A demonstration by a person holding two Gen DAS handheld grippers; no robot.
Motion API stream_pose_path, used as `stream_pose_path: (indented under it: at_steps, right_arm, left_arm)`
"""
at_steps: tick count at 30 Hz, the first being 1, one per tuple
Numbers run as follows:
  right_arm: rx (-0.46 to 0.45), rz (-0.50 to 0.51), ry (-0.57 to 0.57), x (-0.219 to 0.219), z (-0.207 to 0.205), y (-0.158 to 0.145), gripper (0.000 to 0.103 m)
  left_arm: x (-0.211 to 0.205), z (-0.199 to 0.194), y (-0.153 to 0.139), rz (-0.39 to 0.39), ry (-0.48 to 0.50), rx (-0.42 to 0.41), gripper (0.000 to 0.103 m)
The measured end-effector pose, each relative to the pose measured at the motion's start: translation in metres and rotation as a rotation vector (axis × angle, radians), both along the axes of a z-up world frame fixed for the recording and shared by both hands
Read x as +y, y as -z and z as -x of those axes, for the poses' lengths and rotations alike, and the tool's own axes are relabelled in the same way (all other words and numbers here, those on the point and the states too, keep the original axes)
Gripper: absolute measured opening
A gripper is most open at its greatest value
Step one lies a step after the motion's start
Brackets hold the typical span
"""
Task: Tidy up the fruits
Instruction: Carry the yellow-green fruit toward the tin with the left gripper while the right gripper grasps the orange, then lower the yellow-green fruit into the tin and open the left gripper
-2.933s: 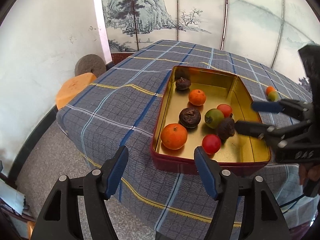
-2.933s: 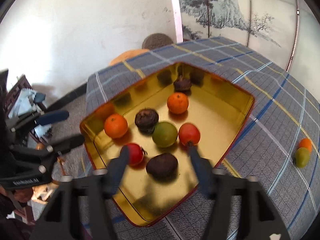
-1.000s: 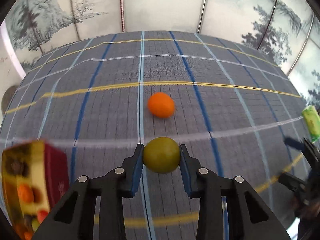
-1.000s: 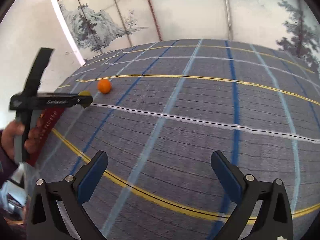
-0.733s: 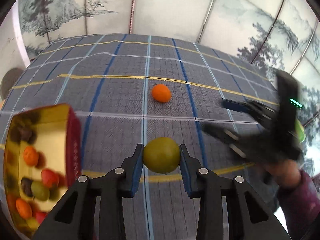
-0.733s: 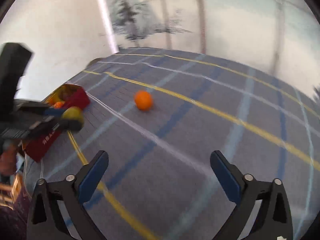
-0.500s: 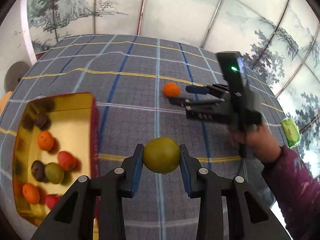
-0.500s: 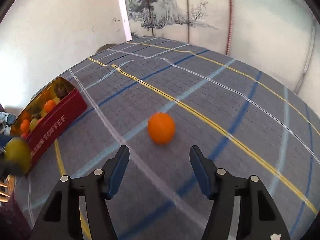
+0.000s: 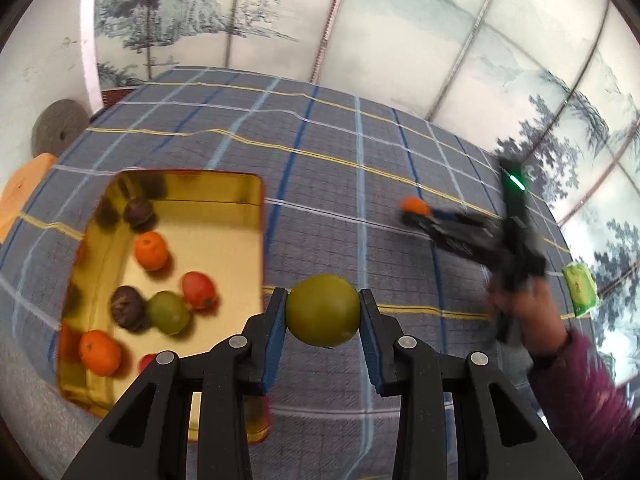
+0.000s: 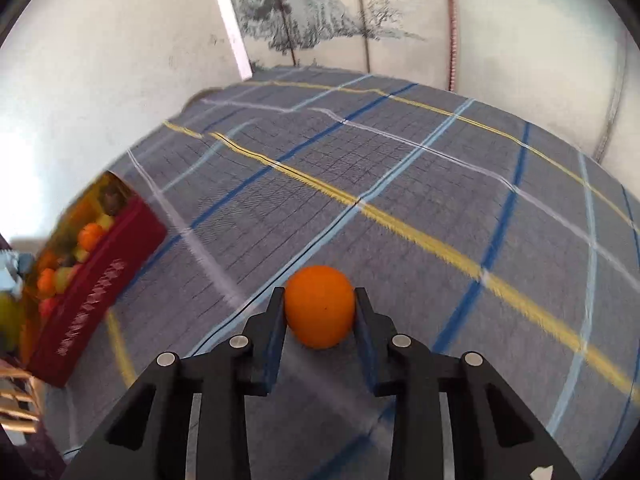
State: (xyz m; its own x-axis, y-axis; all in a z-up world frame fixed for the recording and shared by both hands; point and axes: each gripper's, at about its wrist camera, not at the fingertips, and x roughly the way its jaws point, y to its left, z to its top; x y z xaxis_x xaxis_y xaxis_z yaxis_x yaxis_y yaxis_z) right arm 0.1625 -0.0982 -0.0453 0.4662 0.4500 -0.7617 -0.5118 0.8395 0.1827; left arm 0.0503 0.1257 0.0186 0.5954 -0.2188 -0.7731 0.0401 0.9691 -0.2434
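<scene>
the left gripper (image 9: 323, 311) is seen clamped on a round olive-green fruit (image 9: 323, 310), both blue pads pressed against its sides, and the fruit is held above the grey plaid tablecloth (image 9: 320, 160), just to the right of the gold-lined rectangular tin with red outer walls (image 9: 262, 240). inside the tin are noted two orange mandarins (image 9: 151, 250), a red fruit (image 9: 199, 290), a green fruit (image 9: 168, 312) and two dark wrinkled fruits (image 9: 127, 307); a further red piece is partly hidden behind the gripper frame. the right gripper (image 10: 320, 308) is recorded with its jaws just closed and now clamped on a small round orange mandarin (image 10: 320, 306), which rests on the tablecloth (image 10: 400, 180) well apart from the tin (image 10: 96, 276). in the left wrist view the same right gripper (image 9: 420, 214) appears blurred, held by a hand (image 9: 524, 304) in a purple sleeve (image 9: 580, 384). a green packet (image 9: 579, 289) lies near the cloth's right edge. a painted landscape screen (image 9: 400, 20) stands behind the table.
</scene>
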Motion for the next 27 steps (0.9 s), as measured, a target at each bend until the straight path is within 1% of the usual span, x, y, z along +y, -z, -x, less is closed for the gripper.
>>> stream_pose_path:
  at_steps: [5, 9, 12, 15, 17, 19, 27]
  right_arm:
    - [-0.003, -0.039, 0.134, -0.042, 0.059, 0.000, 0.030]
    - [0.015, -0.025, 0.222, -0.072, 0.083, 0.007, 0.030]
    - [0.018, -0.012, 0.259, -0.083, 0.088, 0.010, 0.030]
    - [0.017, 0.000, 0.274, -0.084, 0.088, 0.011, 0.030]
    - [0.012, 0.001, 0.277, -0.085, 0.089, 0.011, 0.030]
    - [0.014, 0.001, 0.277, -0.085, 0.090, 0.011, 0.030]
    - [0.015, 0.003, 0.280, -0.085, 0.090, 0.012, 0.030]
  left_arm:
    - [0.023, 0.015, -0.001, -0.017, -0.052, -0.012, 0.036]
    - [0.046, 0.025, 0.004, -0.012, -0.104, -0.013, 0.036]
    - [0.056, 0.028, 0.008, -0.027, -0.127, -0.013, 0.036]
    - [0.060, 0.028, 0.013, -0.031, -0.133, -0.008, 0.036]
    - [0.060, 0.028, 0.014, -0.063, -0.134, -0.018, 0.036]
    - [0.061, 0.024, 0.014, -0.092, -0.129, -0.030, 0.036]
    - [0.060, -0.004, 0.020, -0.138, -0.112, -0.040, 0.036]
